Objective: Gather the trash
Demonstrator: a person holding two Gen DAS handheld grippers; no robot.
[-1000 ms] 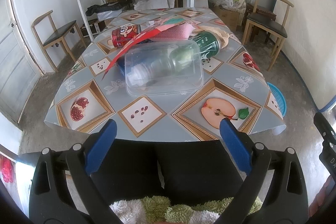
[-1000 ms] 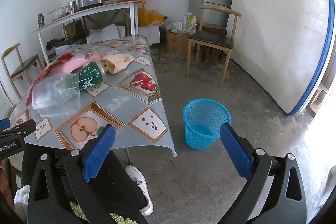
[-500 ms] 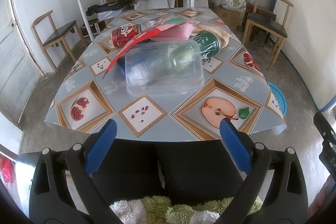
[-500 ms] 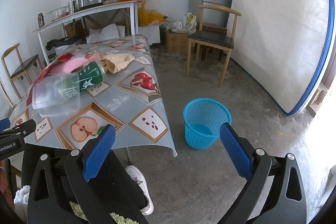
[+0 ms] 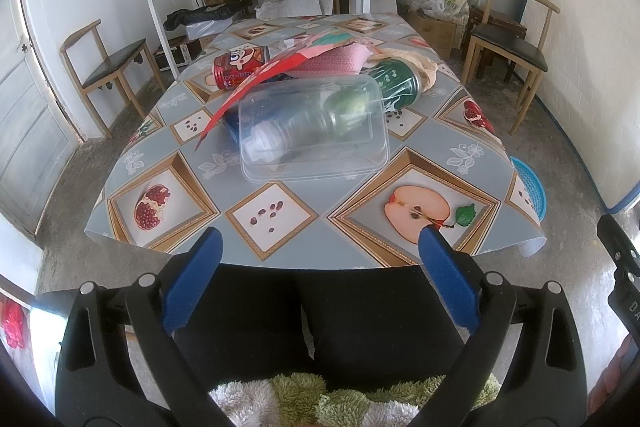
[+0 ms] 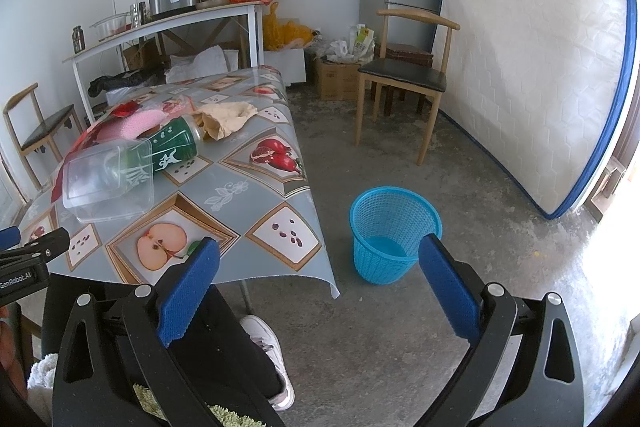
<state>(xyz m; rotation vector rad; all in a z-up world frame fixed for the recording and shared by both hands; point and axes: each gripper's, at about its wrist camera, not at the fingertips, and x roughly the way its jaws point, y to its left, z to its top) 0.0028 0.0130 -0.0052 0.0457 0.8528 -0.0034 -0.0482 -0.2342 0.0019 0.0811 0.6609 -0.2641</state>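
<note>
Trash waits piled mid-tabletop, nothing collected yet.

A clear plastic container (image 5: 314, 129) lies against a green can (image 5: 396, 83) and a red can (image 5: 240, 65); the blue basket (image 6: 394, 233) stands on the floor beside the tabletop (image 5: 280, 215). Left gripper (image 5: 320, 271) and right gripper (image 6: 318, 273) hang wide open, empty, short of the pile; next comes a reach.

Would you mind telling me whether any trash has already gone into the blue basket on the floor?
No, the blue basket shows only its bare bottom in the right wrist view, with nothing lying inside.
</note>
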